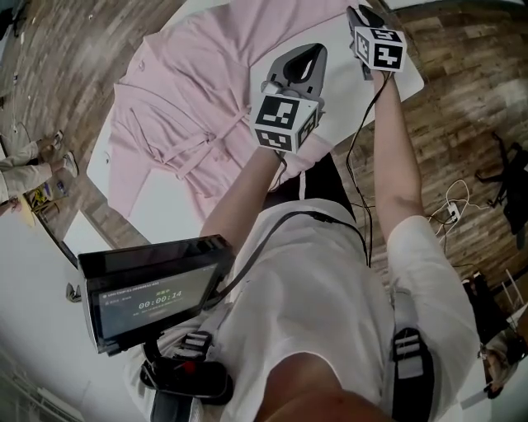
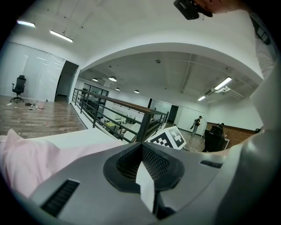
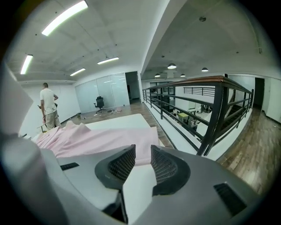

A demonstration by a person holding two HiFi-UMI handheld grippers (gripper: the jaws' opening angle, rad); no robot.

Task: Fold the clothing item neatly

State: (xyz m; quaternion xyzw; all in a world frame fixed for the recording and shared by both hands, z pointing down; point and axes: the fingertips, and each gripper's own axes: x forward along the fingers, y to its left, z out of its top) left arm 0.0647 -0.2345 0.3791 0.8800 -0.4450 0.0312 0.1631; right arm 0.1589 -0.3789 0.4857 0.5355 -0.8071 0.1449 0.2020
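A pink shirt (image 1: 190,99) lies spread on the white table (image 1: 169,210), collar toward the upper left. My left gripper (image 1: 307,54) hovers over the shirt's right part, near its edge. Its jaws are shut with nothing between them, and in the left gripper view the left gripper (image 2: 141,148) shows its pads meeting, with pink cloth (image 2: 26,162) below to the left. My right gripper (image 1: 360,13) is at the table's far right corner. In the right gripper view the right gripper (image 3: 142,161) stands open over bare table, its jaws empty, and the shirt's edge (image 3: 96,140) lies just beyond the fingertips.
A black metal railing (image 3: 210,114) runs along the table's far side, with a drop behind it. A person (image 3: 47,107) stands past the table's left end. A screen unit (image 1: 153,288) hangs at the wearer's chest. Cables (image 1: 452,210) lie on the wooden floor to the right.
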